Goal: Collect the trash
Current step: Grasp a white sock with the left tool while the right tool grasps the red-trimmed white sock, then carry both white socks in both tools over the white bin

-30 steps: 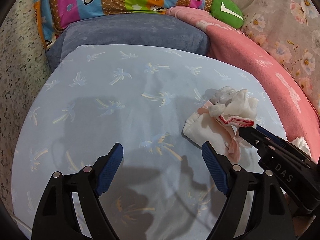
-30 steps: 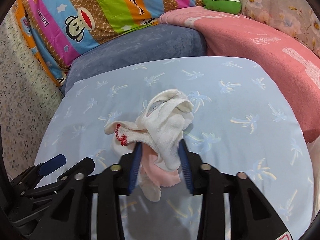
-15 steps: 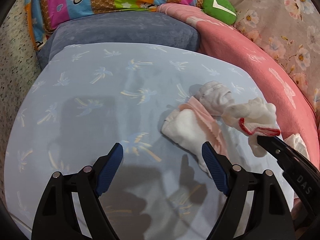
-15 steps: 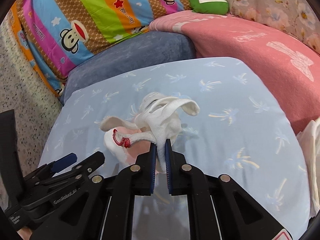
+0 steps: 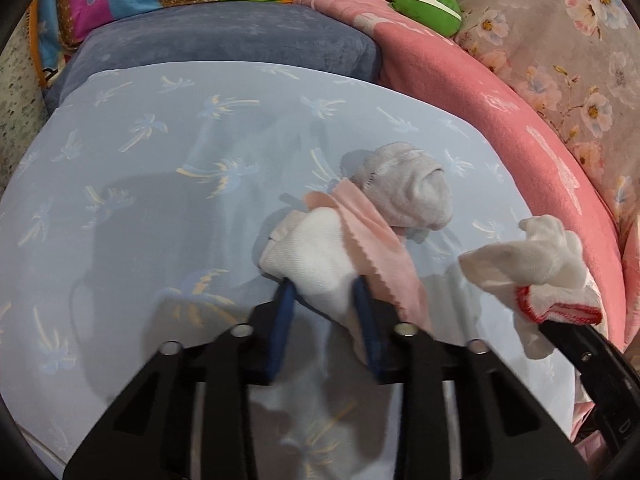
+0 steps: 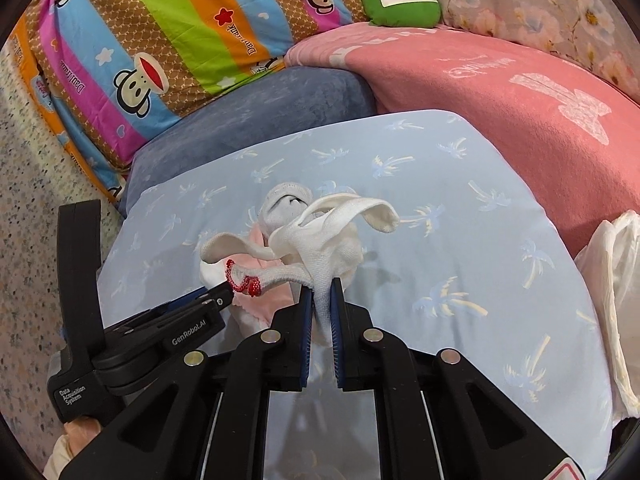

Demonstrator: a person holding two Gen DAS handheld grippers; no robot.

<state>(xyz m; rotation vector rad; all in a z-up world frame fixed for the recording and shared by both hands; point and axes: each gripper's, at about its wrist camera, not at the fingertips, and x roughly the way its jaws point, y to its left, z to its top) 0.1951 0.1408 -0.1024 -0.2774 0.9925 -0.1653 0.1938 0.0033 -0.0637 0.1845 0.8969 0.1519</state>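
Now the left gripper (image 5: 326,304), whose jaws have just been closing, pinches the white cloth (image 5: 316,260) directly ahead on the blue sheet (image 5: 160,200), while the right gripper (image 6: 322,308) is pressed on the white glove (image 6: 320,248), so lift both slowly, I think.

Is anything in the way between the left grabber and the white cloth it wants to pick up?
No. The left gripper already has the white cloth between its blue pads; its jaws have just been closing on it. A pink cloth lies against it, beside the grip, with a grey sock on top.
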